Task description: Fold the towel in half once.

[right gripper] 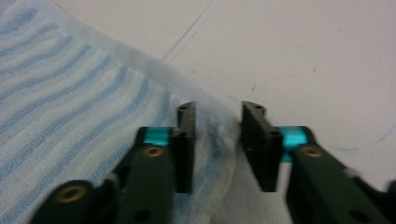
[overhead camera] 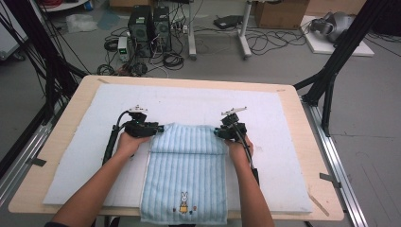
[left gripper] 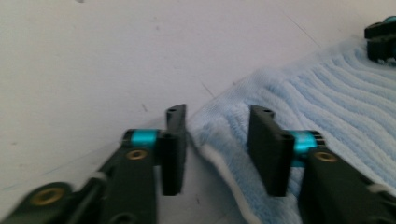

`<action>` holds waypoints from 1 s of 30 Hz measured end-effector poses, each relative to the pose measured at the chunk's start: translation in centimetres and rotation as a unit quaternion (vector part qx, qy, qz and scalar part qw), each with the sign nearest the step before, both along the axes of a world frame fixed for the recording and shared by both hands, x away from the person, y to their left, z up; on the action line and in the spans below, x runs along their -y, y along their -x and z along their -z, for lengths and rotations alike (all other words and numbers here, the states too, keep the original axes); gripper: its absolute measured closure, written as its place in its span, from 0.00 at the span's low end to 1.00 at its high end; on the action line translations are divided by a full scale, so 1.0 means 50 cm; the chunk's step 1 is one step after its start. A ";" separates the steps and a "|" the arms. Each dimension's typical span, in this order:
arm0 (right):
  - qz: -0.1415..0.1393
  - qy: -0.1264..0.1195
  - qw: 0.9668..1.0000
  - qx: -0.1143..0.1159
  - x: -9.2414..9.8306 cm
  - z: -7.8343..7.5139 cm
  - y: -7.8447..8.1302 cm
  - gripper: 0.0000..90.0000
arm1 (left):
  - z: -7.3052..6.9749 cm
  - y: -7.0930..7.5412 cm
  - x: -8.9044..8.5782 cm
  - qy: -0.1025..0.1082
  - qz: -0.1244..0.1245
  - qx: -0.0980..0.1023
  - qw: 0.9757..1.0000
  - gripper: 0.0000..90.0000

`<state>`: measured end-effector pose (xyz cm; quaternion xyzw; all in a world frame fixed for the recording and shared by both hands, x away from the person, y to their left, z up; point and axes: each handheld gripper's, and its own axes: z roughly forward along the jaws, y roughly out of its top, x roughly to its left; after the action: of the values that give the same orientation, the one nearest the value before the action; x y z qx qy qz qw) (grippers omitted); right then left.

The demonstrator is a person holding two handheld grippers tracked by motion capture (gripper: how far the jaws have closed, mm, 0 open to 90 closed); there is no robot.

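The high view looks forward and down from above the person's side of the table, taking in the whole top and the floor beyond. Each gripper view sits low and very close, looking along its own jaws at the white pad. All three share the blue towel's far fold corners.

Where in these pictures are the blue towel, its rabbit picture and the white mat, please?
blue towel (overhead camera: 187, 177): high view, middle of its striped top layer.
rabbit picture (overhead camera: 183, 202): high view, on the rabbit's body near the towel's near hem.
white mat (overhead camera: 265, 111): high view, bare part right of the towel.
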<state>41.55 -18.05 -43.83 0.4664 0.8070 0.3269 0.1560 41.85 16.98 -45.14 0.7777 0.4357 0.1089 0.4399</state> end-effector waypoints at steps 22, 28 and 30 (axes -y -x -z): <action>-0.042 -0.070 0.994 0.075 0.044 -0.083 0.095 0.92 | -0.086 0.086 -0.047 0.122 0.033 0.054 0.991 0.96; -0.054 -0.082 0.991 0.087 0.045 -0.089 0.153 0.92 | -0.083 0.141 -0.060 0.135 0.042 0.052 0.989 0.96; -0.057 -0.086 0.991 0.089 0.047 -0.086 0.176 0.92 | -0.077 0.164 -0.064 0.141 0.045 0.048 0.988 0.96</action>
<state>32.75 -20.42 -39.55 0.4006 0.7841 0.4435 0.1676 33.66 20.15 -41.27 0.7203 0.3897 0.0640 0.5703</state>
